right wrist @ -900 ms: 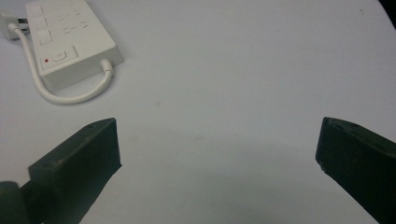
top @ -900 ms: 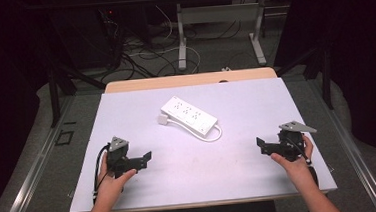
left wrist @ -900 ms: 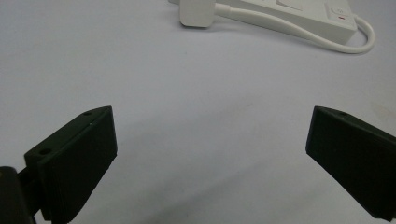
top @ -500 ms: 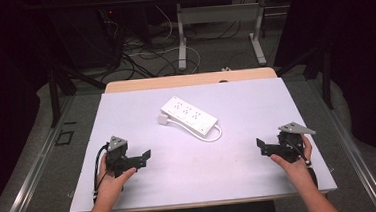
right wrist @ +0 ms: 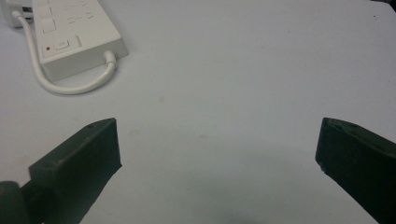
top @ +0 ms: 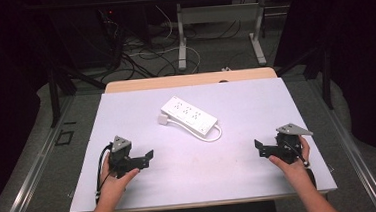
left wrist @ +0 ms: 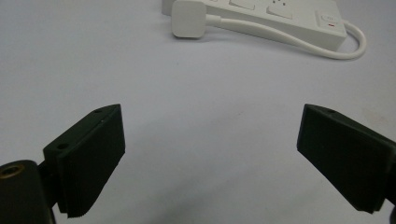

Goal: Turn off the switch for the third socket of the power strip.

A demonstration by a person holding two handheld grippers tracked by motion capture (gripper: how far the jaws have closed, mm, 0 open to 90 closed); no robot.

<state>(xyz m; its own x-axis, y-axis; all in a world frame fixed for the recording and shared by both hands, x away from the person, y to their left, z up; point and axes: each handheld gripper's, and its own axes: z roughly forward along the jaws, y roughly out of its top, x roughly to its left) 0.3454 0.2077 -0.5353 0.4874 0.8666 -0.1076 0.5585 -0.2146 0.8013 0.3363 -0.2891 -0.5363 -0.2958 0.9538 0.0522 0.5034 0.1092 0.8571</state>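
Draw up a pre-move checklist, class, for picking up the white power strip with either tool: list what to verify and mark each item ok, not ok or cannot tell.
1. Left tool open, nothing held: ok.
2. Right tool open, nothing held: ok.
3. Power strip lying flat on the table, apart from both tools: ok.
4. Plug lying free on the table beside the strip, not in a socket: ok.
5. Cord looped close to the strip, not crossing either tool's path: ok.
6. Switch on or off: cannot tell.
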